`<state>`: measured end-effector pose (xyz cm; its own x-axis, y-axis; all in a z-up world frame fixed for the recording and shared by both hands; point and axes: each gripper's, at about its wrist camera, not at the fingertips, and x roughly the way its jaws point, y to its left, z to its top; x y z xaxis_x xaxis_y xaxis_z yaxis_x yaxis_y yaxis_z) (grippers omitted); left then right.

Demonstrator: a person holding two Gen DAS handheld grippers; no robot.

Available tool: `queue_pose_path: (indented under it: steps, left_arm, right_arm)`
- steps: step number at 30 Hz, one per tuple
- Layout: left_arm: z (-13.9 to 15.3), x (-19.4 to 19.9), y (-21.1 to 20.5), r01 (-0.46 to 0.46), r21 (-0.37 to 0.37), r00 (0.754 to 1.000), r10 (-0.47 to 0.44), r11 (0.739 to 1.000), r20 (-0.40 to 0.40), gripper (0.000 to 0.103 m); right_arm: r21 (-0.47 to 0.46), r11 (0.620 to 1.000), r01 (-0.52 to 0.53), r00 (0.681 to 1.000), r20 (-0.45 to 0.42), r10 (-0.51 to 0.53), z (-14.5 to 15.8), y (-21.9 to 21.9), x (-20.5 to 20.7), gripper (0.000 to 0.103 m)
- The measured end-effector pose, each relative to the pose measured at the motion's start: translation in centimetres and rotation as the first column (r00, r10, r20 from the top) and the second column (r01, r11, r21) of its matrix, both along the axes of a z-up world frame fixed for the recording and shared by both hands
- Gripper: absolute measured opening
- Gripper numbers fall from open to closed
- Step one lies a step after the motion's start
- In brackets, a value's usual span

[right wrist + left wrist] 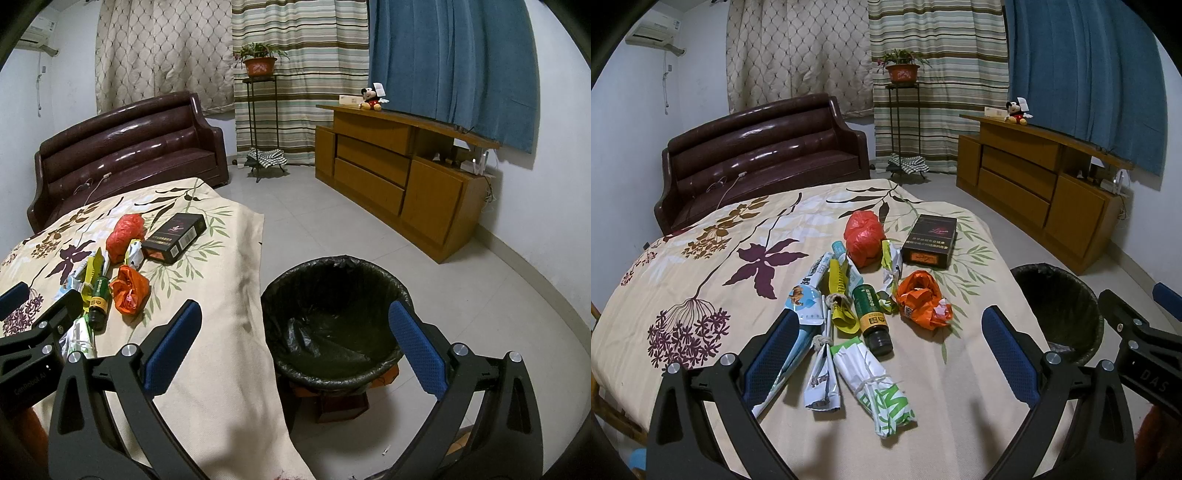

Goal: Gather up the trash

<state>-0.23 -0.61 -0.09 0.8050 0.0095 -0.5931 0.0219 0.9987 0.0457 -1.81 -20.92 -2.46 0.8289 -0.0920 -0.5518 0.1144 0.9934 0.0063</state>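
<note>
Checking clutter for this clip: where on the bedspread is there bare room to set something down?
Bare patches: the strip between the orange wrapper and the bed edge beside the trash bin, and the floral area left of the pile. Crowded: the middle, from red bag to green-white packet.

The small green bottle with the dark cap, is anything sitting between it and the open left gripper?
Nothing visible blocks it. The small green bottle with the dark cap lies on the floral cloth, cap toward the left gripper, open ahead of it. The yellow wrapper and white-green paper bundle crowd its sides.
</note>
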Motion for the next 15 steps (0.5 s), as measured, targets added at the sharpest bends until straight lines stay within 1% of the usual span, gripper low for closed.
queue_pose_path:
  steps: [15]
  left_arm:
    - [-0.15, 0.01, -0.17, 0.006, -0.006, 1.0, -0.006, 1.0, -0.008, 0.096]
  right_arm:
    - [0.006, 1.0, -0.003, 1.0, -0.01, 0.004, -0.19, -0.01, 0.06, 0.099]
